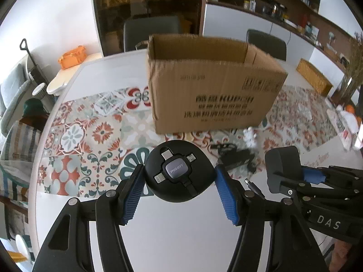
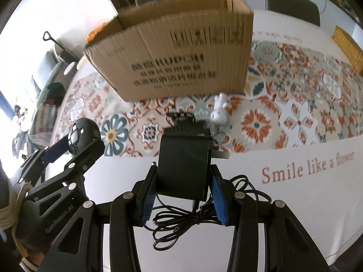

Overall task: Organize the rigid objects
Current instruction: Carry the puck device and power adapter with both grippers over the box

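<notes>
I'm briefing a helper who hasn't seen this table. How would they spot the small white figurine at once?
Find the open cardboard box on the patterned table runner. Just off its near right corner stands the white figurine, beside a small black item. It is the only white, animal-like piece there.

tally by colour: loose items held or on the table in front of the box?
Black: 3 – round cable reel in left gripper, power adapter in right gripper, dark gadget on the mat
White: 1 – figurine
Total: 4, cardboard box excluded

Both tongs (image 1: 179, 176) (image 2: 182, 181) clamped, loaded.
</notes>
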Tool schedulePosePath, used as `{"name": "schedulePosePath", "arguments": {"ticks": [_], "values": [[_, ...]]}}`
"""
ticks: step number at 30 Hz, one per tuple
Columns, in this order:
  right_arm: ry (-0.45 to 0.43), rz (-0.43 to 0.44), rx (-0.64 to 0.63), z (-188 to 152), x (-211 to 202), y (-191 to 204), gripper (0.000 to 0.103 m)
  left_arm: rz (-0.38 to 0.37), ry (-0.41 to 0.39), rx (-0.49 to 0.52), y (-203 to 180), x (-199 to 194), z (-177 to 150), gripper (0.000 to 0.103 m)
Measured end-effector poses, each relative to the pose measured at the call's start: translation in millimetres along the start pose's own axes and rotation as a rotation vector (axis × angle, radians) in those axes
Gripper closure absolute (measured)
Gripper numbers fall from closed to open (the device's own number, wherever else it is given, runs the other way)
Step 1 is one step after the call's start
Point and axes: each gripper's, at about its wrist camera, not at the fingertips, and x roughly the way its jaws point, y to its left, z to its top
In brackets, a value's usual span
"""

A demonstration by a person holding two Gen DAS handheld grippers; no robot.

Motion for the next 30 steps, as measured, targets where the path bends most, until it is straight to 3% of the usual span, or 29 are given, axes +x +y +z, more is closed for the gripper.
{"name": "schedulePosePath", "arguments": {"ticks": [11, 30], "values": [[-0.125, 0.023, -0.034, 20, -44, 2, 0.059, 0.008, -0.087, -0.019, -9, -34, 25, 0.041], [-0.28, 0.061, -0.057, 56, -94, -6, 0.059, 0.045, -0.193, 0.001, -26, -59, 75, 0.041]]}}
